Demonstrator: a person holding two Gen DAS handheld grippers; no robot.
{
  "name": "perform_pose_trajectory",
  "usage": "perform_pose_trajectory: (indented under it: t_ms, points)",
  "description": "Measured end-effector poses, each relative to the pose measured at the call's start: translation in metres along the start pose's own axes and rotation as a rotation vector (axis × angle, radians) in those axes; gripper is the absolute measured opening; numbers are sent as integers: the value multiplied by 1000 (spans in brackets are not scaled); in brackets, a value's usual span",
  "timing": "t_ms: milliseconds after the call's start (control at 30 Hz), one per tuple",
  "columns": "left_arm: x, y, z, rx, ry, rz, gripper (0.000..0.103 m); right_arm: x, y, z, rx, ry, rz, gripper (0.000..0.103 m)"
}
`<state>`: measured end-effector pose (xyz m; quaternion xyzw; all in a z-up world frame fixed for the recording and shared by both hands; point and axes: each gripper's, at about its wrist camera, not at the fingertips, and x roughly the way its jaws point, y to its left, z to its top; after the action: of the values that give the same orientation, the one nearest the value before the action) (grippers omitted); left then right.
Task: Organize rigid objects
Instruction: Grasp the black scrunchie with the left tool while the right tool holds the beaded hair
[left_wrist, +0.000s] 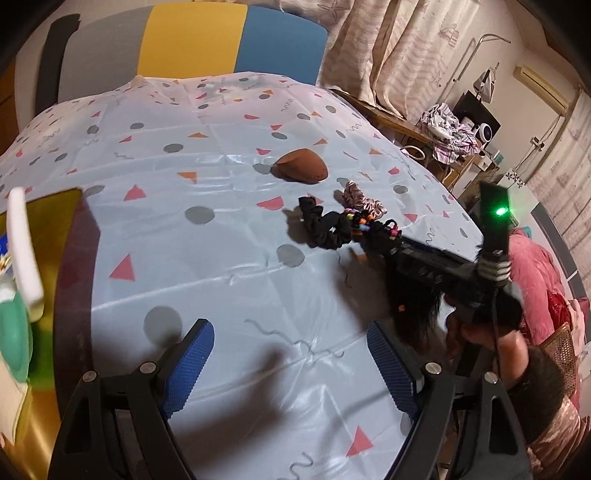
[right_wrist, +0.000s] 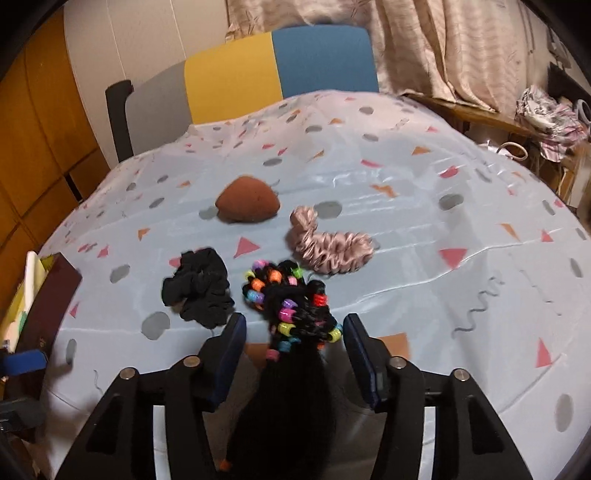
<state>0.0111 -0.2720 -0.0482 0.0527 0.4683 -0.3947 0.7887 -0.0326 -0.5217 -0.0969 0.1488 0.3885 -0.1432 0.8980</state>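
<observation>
A black hairpiece strung with coloured beads (right_wrist: 291, 306) lies on the patterned tablecloth (right_wrist: 424, 229), its loose hair trailing back under my right gripper (right_wrist: 294, 319). That gripper is open: its dark blue pads stand either side of the beaded part with a gap to each. A black scrunchie (right_wrist: 199, 286) lies just left of it, a pink scrunchie (right_wrist: 328, 247) beyond it, and a brown egg-shaped sponge (right_wrist: 247, 205) further back. In the left wrist view my left gripper (left_wrist: 290, 328) is open over bare cloth, holding nothing. The same view shows the right gripper (left_wrist: 388, 240) at the right, held by a hand.
A dark red box with a gold inside (left_wrist: 74, 258) stands at the table's left edge, holding a white piece and a green item. A grey, yellow and blue chair back (left_wrist: 192, 40) rises behind the table. Curtains and cluttered shelves (left_wrist: 450, 133) are at the right.
</observation>
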Motion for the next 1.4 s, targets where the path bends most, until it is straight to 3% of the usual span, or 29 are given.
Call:
perform_pose_trajectory:
  t_ms: [67, 400, 600, 800, 867, 900, 933, 1067, 1133, 1400]
  points:
    - [6, -3, 6, 9, 6, 1, 86, 7, 0, -2, 9, 18, 5, 30]
    - [60, -27, 53, 0, 43, -11, 87, -9, -40, -18, 203, -59, -39, 30]
    - [100, -41, 80, -6, 76, 13, 87, -9, -37, -19, 190, -67, -62, 30]
    - [129, -45, 92, 27, 56, 69, 85, -9, -39, -21, 197, -75, -56, 30]
    - [135, -43, 90, 42, 45, 85, 72, -9, -40, -21, 199, -78, -54, 30]
    - [138, -42, 89, 44, 47, 89, 57, -9, -40, -22, 200, -80, -53, 30]
    - [140, -40, 86, 46, 48, 93, 50, -9, -40, -22, 201, -80, -53, 30]
    - [136, -42, 79, 96, 10, 104, 47, -9, -41, -22, 203, -84, -50, 30]
    - [134, -42, 74, 115, 1, 93, 35, -9, -41, -23, 203, -85, -51, 30]
    - [114, -25, 56, 48, -28, 33, 27, -8, -39, -22, 196, -83, -62, 30]
